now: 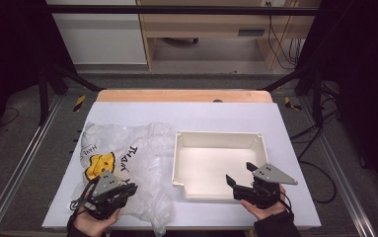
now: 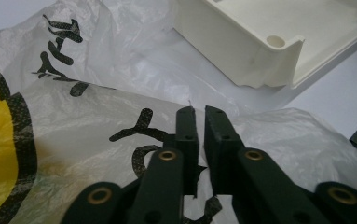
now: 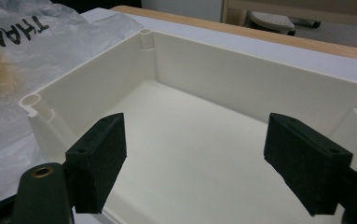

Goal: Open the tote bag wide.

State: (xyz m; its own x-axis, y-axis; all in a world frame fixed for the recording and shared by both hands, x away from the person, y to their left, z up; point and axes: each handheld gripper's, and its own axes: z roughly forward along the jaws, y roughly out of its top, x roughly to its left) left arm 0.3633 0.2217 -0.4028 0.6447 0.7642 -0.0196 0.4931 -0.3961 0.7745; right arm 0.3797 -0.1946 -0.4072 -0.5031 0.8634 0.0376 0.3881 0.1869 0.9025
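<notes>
A crumpled clear plastic bag with black lettering and a yellow smiley lies on the left half of the white table. My left gripper rests on its near edge. In the left gripper view the jaws are pressed almost together on the film of the bag. A cream plastic tray sits empty to the right of the bag. My right gripper is at the tray's near right corner, open, with its jaws spread wide over the tray's inside and nothing between them.
The table's wooden far edge runs behind the white surface. Black frame posts stand at both sides. The tray's near left corner has a stepped notch close to the bag. The bag borders the tray's left wall.
</notes>
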